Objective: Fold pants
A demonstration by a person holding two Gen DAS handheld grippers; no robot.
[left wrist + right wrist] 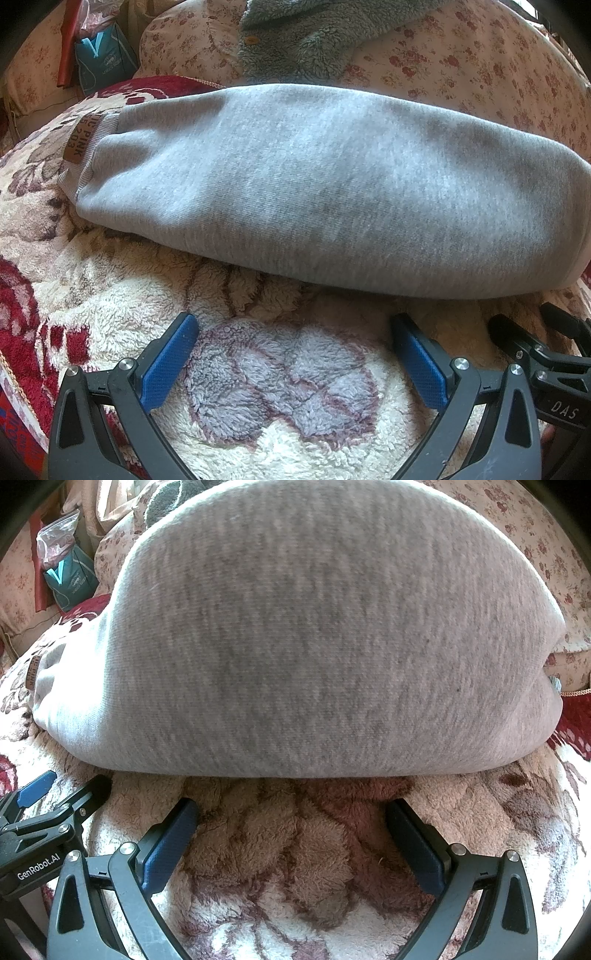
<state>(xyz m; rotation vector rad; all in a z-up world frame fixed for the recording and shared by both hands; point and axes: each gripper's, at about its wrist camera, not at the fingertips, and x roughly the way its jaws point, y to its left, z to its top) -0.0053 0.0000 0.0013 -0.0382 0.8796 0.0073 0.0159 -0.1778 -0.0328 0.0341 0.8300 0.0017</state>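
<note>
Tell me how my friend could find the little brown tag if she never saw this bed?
Start at the big fluffy blanket with cream and red flowers, and find the grey pants folded into a long bundle on it. Go to the bundle's left end, where the ribbed waistband is. The brown patch sits there, and it is the only thing on the plain grey cloth with letters on it.

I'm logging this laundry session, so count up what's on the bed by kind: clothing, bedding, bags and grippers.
Clothing: 2, the grey pants and a teal fleece garment
Bedding: 2, the plush flowered blanket and a rose-print quilt
Bags: 1, a teal bag
Grippers: 2, left gripper and right gripper
Total: 7
</note>
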